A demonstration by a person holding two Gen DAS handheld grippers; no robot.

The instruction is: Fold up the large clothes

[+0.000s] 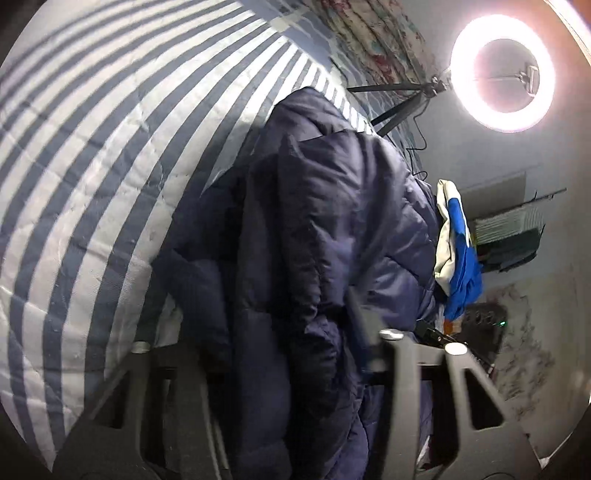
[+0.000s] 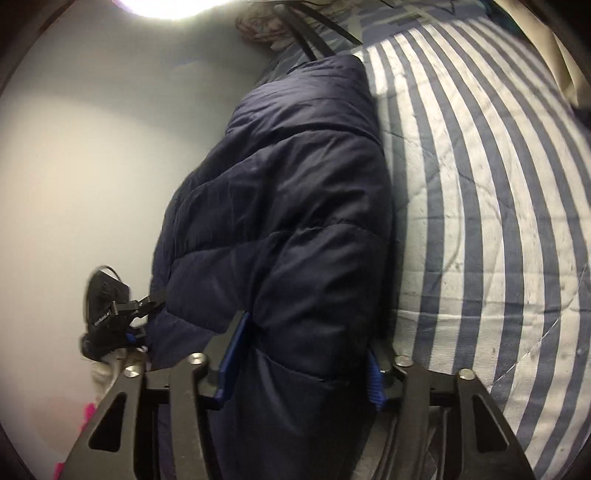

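Note:
A dark navy puffer jacket (image 1: 314, 240) hangs bunched up above a blue-and-white striped bedspread (image 1: 92, 166). My left gripper (image 1: 284, 354) is shut on a thick fold of the jacket; its dark fingers are mostly buried in the fabric. In the right wrist view the same jacket (image 2: 295, 203) fills the middle, and my right gripper (image 2: 303, 354) is shut on its padded edge, with blue finger pads (image 2: 234, 354) on either side of the cloth. The left gripper's body (image 2: 110, 314) shows at the jacket's far side.
A lit ring light on a tripod (image 1: 502, 74) stands past the bed by a grey wall. A white and blue garment (image 1: 458, 251) lies beyond the jacket. The striped bedspread (image 2: 480, 184) spreads to the right. Floral fabric (image 1: 369, 33) lies at the bed's far end.

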